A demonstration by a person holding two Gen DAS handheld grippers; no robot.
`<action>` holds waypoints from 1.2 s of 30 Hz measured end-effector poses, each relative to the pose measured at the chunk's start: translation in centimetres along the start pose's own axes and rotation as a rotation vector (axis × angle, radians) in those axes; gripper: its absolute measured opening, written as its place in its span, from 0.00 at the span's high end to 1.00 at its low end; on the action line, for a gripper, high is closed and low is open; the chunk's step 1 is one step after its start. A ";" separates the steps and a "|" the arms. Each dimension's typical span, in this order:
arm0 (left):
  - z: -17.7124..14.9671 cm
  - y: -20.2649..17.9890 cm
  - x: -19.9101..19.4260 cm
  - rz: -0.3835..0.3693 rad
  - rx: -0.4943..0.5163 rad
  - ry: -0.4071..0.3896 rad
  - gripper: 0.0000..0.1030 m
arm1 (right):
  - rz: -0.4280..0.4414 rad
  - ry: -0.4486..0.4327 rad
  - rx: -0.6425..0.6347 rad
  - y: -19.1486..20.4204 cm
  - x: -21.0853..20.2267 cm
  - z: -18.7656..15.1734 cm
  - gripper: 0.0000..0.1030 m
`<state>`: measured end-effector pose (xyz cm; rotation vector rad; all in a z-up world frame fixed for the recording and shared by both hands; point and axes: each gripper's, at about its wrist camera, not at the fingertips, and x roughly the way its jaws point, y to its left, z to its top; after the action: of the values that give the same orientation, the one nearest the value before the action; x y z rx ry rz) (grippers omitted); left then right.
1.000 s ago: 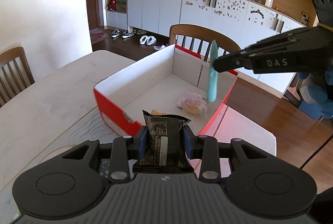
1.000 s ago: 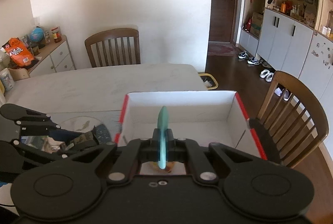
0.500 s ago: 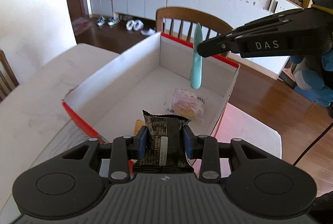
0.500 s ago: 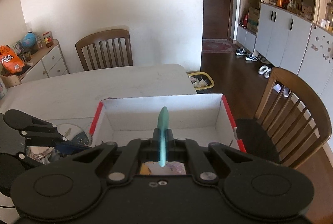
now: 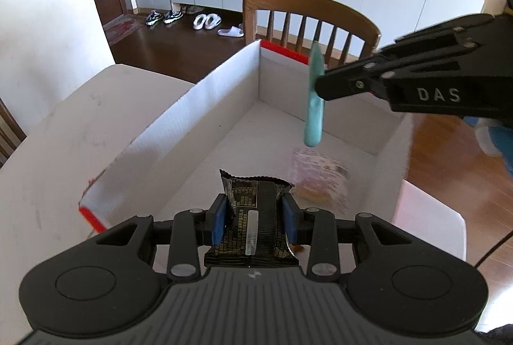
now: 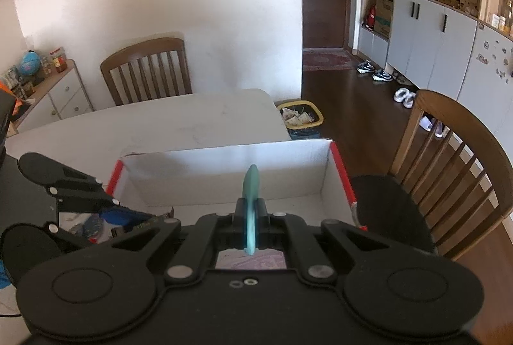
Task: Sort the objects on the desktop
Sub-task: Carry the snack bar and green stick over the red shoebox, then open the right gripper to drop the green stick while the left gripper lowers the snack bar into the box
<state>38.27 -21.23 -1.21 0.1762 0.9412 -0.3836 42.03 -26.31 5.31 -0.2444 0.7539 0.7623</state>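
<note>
The left gripper point(image 5: 255, 218) is clamped on a black snack packet point(image 5: 253, 223) printed with gold lettering, its blue pads point(image 5: 220, 218) pressing the packet's two sides while the crimped top edge sticks out forward. The packet is held in the air over the near end of an open cardboard box point(image 5: 179, 124), white inside with red outer edges, which sits on the pale surface point(image 5: 54, 133). On the box floor just beyond the packet lies a clear wrapped pastry point(image 5: 315, 180), and a small orange-brown bit shows at the packet's right lower corner; what it is cannot be told. The right gripper point(image 6: 251, 213) is closed tight on a slim teal object point(image 6: 250, 210), flat and pointed at its upper end, too blurred to name more closely. In the left wrist view this gripper point(image 5: 320, 85) reaches in from the right, holding the teal object point(image 5: 314, 103) nearly upright above the far half of the box, its rounded lower end hanging over the pastry and apart from it. Beyond the box's far wall stands a wooden chair point(image 5: 307, 24) with a slatted back. In the right wrist view another wooden chair point(image 6: 147, 71) stands at the far side of the surface, against the white wall.
</note>
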 end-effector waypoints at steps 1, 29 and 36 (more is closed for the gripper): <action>0.3 0.2 0.5 -0.001 -0.002 0.004 0.67 | -0.005 0.005 0.006 -0.3 0.3 0.0 0.97; 1.8 3.0 8.3 0.079 -0.008 0.203 0.67 | 0.001 0.132 -0.021 -0.9 7.4 -1.6 0.99; 1.6 3.4 8.6 0.062 -0.011 0.248 0.65 | -0.001 0.146 -0.019 -0.6 7.6 -1.4 0.99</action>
<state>45.35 -20.65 -7.35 0.2459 1.1787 -0.3038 45.35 -23.26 -1.04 -0.3201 0.8844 0.7563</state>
